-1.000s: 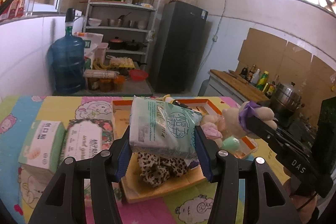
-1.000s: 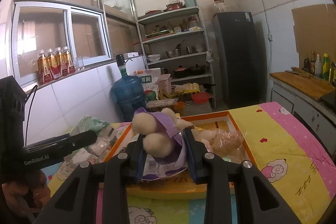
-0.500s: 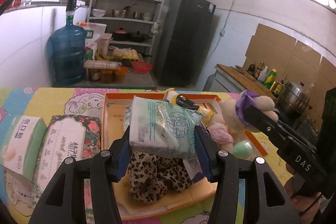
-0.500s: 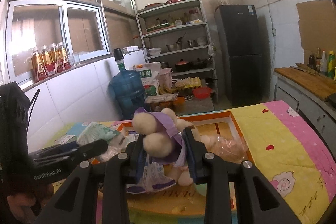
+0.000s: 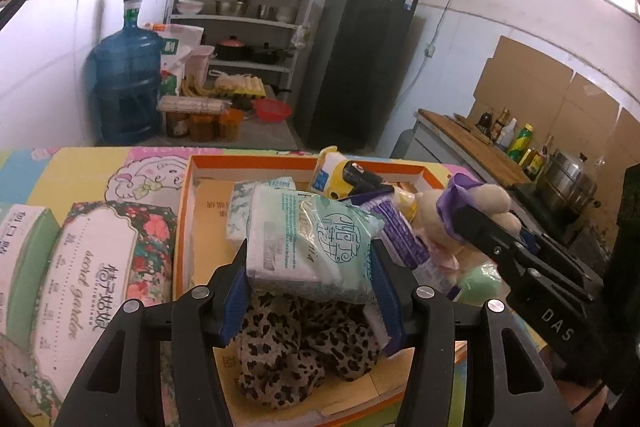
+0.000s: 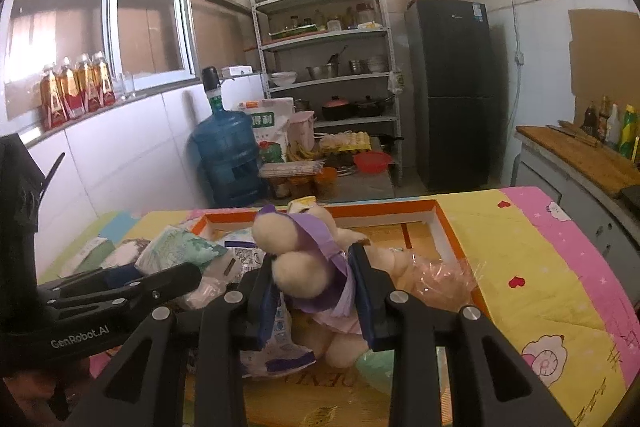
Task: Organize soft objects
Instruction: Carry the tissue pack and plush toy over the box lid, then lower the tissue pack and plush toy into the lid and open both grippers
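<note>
Fingers [image 5: 236, 291] of left gripper [image 5: 310, 285] pinch a tissue pack [image 5: 308, 243] from both sides, blue pads pressed into the wrapper; pack held up over the orange box [image 5: 188, 227], above a leopard-print cloth [image 5: 296, 347] lying at the box's near edge. Fingers [image 6: 362, 291] of right gripper [image 6: 314, 291] clamp a plush toy [image 6: 298, 255] w/ purple dress, also held over the box, toward its near-left part in right wrist view. Both grippers close side by side; little room btwn them.

Box interior: crowded near and left w/ more packs, a purple-striped packet [image 5: 400, 235], a clear plastic bag [image 6: 436, 275]; bare cardboard floor shows at far right [image 6: 420, 239]. Box walls low, orange rim.

Left of box on table [image 6: 540, 267]: floral tissue pack [image 5: 100, 287] touching box's left wall, green tissue pack [image 5: 24, 255] just beside it. Table right of box is open yellow-pink cloth out to its edge.
</note>
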The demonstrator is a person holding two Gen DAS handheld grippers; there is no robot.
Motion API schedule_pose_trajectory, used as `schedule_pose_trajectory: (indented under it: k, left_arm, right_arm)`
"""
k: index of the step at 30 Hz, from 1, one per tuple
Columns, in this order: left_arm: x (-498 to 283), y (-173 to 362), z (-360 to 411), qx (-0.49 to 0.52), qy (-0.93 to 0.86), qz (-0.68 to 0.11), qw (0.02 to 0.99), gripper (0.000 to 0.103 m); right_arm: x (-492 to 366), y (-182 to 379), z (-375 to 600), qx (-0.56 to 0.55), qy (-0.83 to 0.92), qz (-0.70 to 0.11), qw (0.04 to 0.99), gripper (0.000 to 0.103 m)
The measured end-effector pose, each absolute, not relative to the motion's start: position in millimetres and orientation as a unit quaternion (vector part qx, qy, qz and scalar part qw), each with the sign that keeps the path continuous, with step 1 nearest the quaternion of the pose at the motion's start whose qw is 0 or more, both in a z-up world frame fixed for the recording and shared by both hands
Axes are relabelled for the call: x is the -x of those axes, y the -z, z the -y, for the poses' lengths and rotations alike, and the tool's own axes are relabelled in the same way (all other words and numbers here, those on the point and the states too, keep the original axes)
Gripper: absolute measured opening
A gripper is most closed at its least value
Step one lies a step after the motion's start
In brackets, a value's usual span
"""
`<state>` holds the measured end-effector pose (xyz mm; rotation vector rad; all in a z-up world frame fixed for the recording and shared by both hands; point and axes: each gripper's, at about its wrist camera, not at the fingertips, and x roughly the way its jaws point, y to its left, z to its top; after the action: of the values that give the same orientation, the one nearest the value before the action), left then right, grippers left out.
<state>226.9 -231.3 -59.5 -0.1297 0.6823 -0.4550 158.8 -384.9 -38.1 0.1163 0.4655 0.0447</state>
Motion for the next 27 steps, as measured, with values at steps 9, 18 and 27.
schedule_pose_trajectory:
  k: [9, 18, 27]
  left_arm:
    - [-230, 69, 236, 0.059, 0.219, -0.345, 0.911, 0.058]
    - [-229, 65, 233, 0.062, 0.22, -0.346, 0.91, 0.062]
    - [-219, 56, 228, 0.058, 0.216, -0.324, 0.919, 0.071]
  right_arm:
    - [-167, 46, 371, -0.026, -0.028, -0.245, 0.969, 0.037]
    - [-165, 44, 375, -0.056, -0.05, -0.24, 0.968, 0.061]
    - [-157, 39, 380, -0.07, -0.051, -0.214, 0.973, 0.062]
